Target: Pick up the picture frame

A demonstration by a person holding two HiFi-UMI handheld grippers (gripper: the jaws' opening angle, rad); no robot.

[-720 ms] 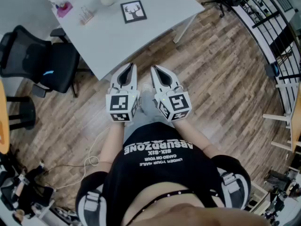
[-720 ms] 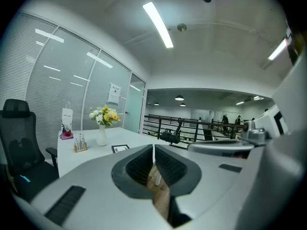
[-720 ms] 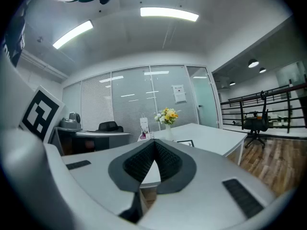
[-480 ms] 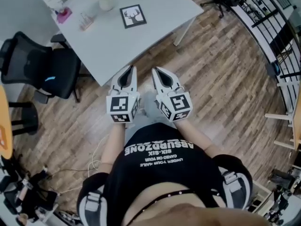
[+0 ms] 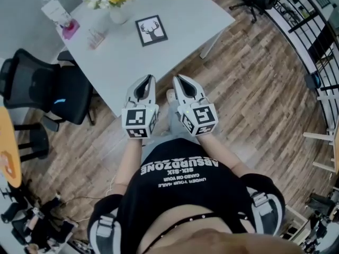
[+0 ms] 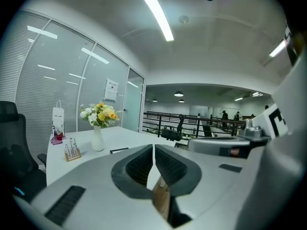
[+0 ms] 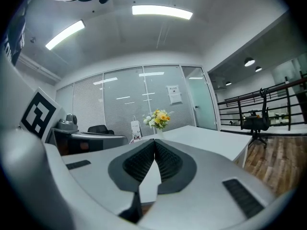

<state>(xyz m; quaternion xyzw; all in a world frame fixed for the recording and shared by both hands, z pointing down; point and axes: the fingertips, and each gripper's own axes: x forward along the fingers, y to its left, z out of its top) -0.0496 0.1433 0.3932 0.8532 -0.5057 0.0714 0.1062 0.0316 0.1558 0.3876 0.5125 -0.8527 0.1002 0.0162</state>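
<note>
Frame (image 5: 151, 30) lies flat on the white bench (image 5: 183, 9), well ahead of both my grippers.
My left gripper (image 5: 151, 77) and right gripper (image 5: 176, 78) are held side by side in front of my body, near the bench's closest edge and pointing toward it. Each has its jaws together with nothing between them. The frame shows a deer head and sits near a vase (image 5: 117, 13) of flowers, to its right. A black chair (image 5: 47, 86) stands on the wooden floor (image 5: 254, 105) at the bench's left.
</note>
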